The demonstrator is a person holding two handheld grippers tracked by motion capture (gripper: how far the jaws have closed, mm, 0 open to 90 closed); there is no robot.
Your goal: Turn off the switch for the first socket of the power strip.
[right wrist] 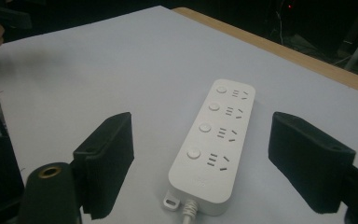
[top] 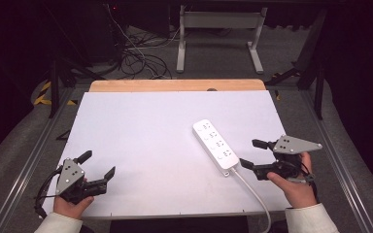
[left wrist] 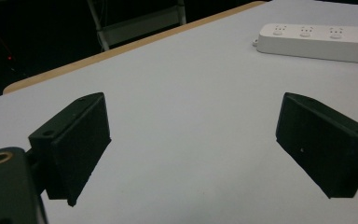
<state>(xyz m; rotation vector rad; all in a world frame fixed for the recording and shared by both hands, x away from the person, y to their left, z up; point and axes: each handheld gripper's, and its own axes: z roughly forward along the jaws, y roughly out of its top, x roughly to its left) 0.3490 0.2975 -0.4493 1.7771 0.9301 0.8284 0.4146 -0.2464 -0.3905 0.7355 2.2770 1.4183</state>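
Here, a white power strip (top: 215, 146) lies flat on the white table top (top: 141, 141), right of the middle, running slantwise from far-left to near-right, with its white cable (top: 255, 194) leaving the near end and trailing off the near edge of the table. In the right gripper view the strip (right wrist: 214, 140) shows four round buttons, each beside a socket, and a small mounting tab by the cable end. The right gripper (top: 252, 154), held in the person's right hand (top: 296, 187) at the near right, points left toward the strip's near end; its jaws stand wide apart with nothing between them, and it sits just beside the strip without touching it. The left gripper (top: 98, 164), held in the left hand (top: 70, 206) at the near left corner, is well apart from the strip, its jaws likewise spread wide and empty over bare table. In the left gripper view the strip (left wrist: 317, 42) lies far off at the upper right. A wooden strip (top: 175, 86) edges the far side of the table
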